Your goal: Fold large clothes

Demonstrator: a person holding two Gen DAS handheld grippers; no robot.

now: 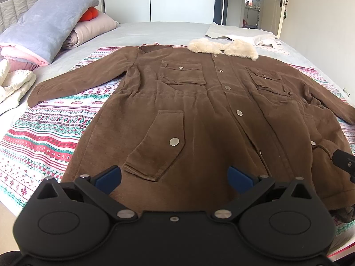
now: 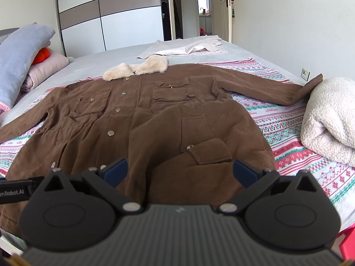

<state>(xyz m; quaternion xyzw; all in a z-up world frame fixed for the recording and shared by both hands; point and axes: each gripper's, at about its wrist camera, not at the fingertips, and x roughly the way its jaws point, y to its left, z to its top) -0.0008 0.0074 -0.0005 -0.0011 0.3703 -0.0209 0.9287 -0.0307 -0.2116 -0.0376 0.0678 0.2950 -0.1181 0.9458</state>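
A: How many garments are out on the bed [image 1: 137,33]?

B: One big one: a brown coat [image 1: 199,115], spread front-up over a patterned blanket [image 1: 44,137] with red, green and white bands. It lies straight ahead of both hand-held grippers, hem nearest them, collar at the far end.

A: And the hand-held grippers themselves?

B: Two. The left hand-held gripper [image 1: 174,179] is released, blue-padded fingers [image 1: 108,178] spread wide above the hem, holding nothing. The right hand-held gripper [image 2: 180,173] is likewise released, poised over the hem at the other lower pocket, with nothing between its fingers.

A: Describe the coat.

B: Soft, ribbed-looking brown fabric with a cream fur collar [image 1: 224,47] in two fluffy halves. Four flap pockets: two on the chest, two lower down, each with a metal snap. A row of silver snaps runs down the front placket; at least four are visible. The waist is gathered. Both sleeves are stretched outward, one to each side of the hand-held grippers; the right cuff touches a fluffy white blanket [image 2: 330,119].

A: Anything else?

B: Beyond the collar, one pale cloth [image 2: 184,47] lies flat. Far to the left, folded bedding is stacked: a grey-blue quilt [image 1: 51,20], a pink one [image 1: 93,30], and something orange [image 1: 89,14] tucked between.
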